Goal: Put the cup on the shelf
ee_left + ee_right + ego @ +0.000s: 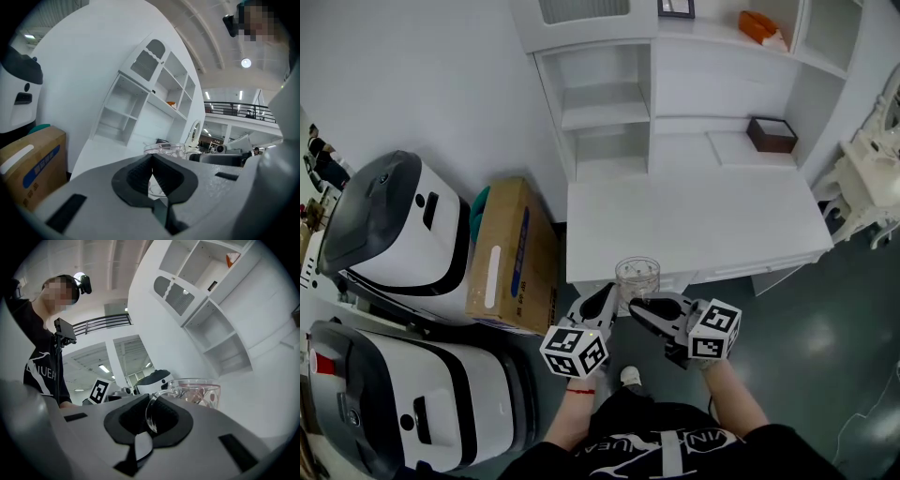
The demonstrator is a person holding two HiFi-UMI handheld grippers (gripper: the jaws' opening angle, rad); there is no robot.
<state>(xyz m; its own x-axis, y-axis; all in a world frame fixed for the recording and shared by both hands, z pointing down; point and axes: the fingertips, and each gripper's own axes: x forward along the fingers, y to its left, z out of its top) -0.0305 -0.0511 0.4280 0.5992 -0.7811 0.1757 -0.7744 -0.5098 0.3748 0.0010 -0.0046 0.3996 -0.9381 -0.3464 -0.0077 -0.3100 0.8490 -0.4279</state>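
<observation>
Since the right gripper (150, 404) clamps only the cup (637, 275) handle and the left gripper (151, 161) is closed empty, the glass may pivot and clip the near edge of the desk (694, 225).

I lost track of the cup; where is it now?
Head view, lower centre: the cup is at the white desk's front edge, its handle in the right gripper's jaws.

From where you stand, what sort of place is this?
Likely a lab or test hall staged as a home corner: a white desk with shelves, two bulky white-and-black machines beside a cardboard box, and a mezzanine railing.
</observation>
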